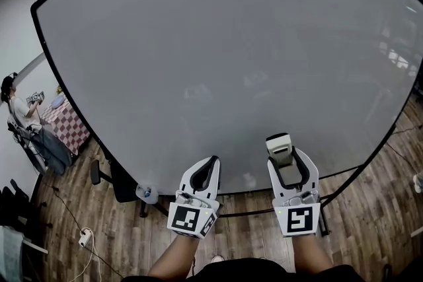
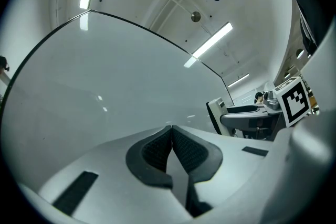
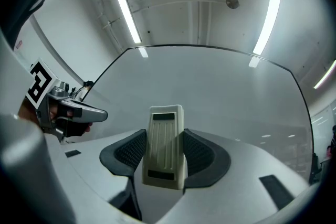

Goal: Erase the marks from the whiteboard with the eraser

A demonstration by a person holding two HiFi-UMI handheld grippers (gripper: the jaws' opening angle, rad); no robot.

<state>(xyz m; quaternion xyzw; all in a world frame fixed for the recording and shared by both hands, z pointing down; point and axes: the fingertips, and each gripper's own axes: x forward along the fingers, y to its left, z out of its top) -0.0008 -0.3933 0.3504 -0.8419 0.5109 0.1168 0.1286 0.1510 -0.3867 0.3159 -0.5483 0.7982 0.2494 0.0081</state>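
A large whiteboard (image 1: pixel 218 56) with a thin black frame fills most of the head view; its grey-white surface shows no marks, only faint reflections. My right gripper (image 1: pixel 284 156) is shut on a cream eraser (image 1: pixel 278 146), which sticks out past the jaws near the board's lower edge. In the right gripper view the ribbed eraser (image 3: pixel 165 145) sits upright between the black pads (image 3: pixel 202 152), facing the whiteboard (image 3: pixel 220 92). My left gripper (image 1: pixel 210 167) hangs beside it to the left, shut and holding nothing; its pads (image 2: pixel 157 150) meet in front of the whiteboard (image 2: pixel 94 81).
The board stands on a black stand over a wooden floor (image 1: pixel 370 208). A black chair (image 1: pixel 119 180) and a bottle (image 1: pixel 146 193) are at its lower left. A seated person (image 1: pixel 16 105) and a checkered table (image 1: pixel 66 122) are far left. A power strip (image 1: pixel 84 238) lies on the floor.
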